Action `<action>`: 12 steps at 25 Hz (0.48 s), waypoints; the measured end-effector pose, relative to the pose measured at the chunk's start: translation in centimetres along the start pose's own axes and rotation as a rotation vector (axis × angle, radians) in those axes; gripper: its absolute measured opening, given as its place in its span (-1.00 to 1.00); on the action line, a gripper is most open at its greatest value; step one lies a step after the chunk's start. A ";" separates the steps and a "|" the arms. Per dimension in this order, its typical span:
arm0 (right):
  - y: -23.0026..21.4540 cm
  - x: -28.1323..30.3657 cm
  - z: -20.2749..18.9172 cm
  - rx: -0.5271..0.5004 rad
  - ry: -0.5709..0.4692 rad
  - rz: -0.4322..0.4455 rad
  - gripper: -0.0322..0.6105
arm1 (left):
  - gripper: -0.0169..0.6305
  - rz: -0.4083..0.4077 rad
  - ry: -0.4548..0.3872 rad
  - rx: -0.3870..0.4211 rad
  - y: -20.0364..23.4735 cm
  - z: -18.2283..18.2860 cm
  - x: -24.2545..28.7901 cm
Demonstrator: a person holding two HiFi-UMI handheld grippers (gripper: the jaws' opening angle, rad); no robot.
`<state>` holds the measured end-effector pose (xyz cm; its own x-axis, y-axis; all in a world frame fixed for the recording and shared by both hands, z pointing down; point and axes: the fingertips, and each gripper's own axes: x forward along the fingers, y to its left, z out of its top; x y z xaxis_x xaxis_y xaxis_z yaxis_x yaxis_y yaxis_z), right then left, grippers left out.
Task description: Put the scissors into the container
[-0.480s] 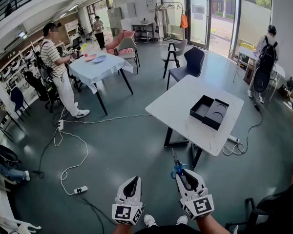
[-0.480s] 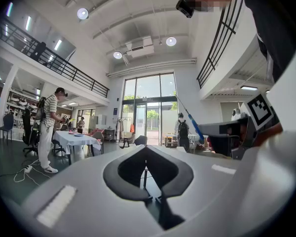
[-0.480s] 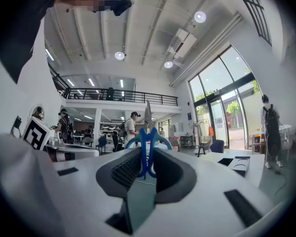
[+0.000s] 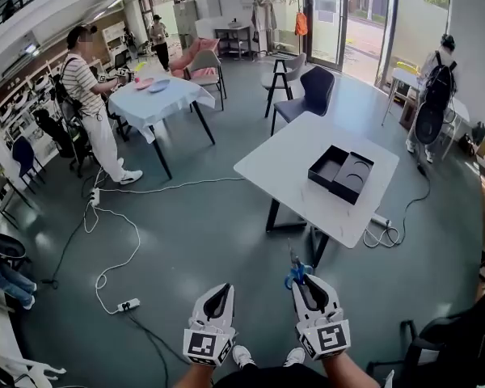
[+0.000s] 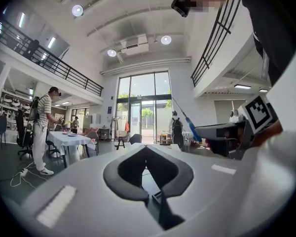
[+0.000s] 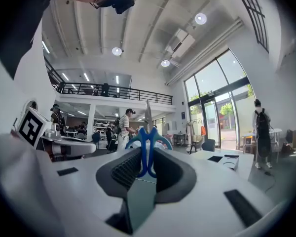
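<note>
Pickup looks done, drop-off left: right gripper (image 4: 302, 279) is clamped on the blue scissors (image 4: 294, 271) by the handles, w/ the container (image 4: 341, 173) on the table (image 4: 284, 166) well apart at approx. 1 o'clock; left gripper (image 4: 219, 291) closed, empty.

Between the white, black-padded jaws of the right gripper (image 6: 148, 154), the scissors (image 6: 148, 143) show bright blue handles and a silver-grey blade. The left gripper (image 4: 225, 289) is white too, and both carry black-and-white square markers. Far ahead of the jaws, the container (image 4: 341, 173) is black on a white table (image 4: 283, 168), above a grey-green floor (image 4: 202, 233).
</note>
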<state>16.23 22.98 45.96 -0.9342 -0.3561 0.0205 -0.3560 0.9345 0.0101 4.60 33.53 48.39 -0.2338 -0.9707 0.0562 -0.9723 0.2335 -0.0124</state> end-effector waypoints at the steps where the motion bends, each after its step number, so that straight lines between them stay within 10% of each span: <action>1: -0.1 -0.2 -0.1 0.004 0.001 -0.014 -0.63 | -0.92 -0.007 0.003 -0.001 -0.1 -0.1 0.0; 12: 0.6 -1.3 -1.4 0.079 0.012 -0.105 -0.63 | -0.92 -0.080 0.021 -0.017 0.8 -1.7 -1.0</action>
<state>17.21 23.99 47.33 -0.8916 -0.4514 0.0354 -0.4527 0.8892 -0.0664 4.05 34.81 49.97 -0.1553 -0.9848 0.0773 -0.9876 0.1565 0.0102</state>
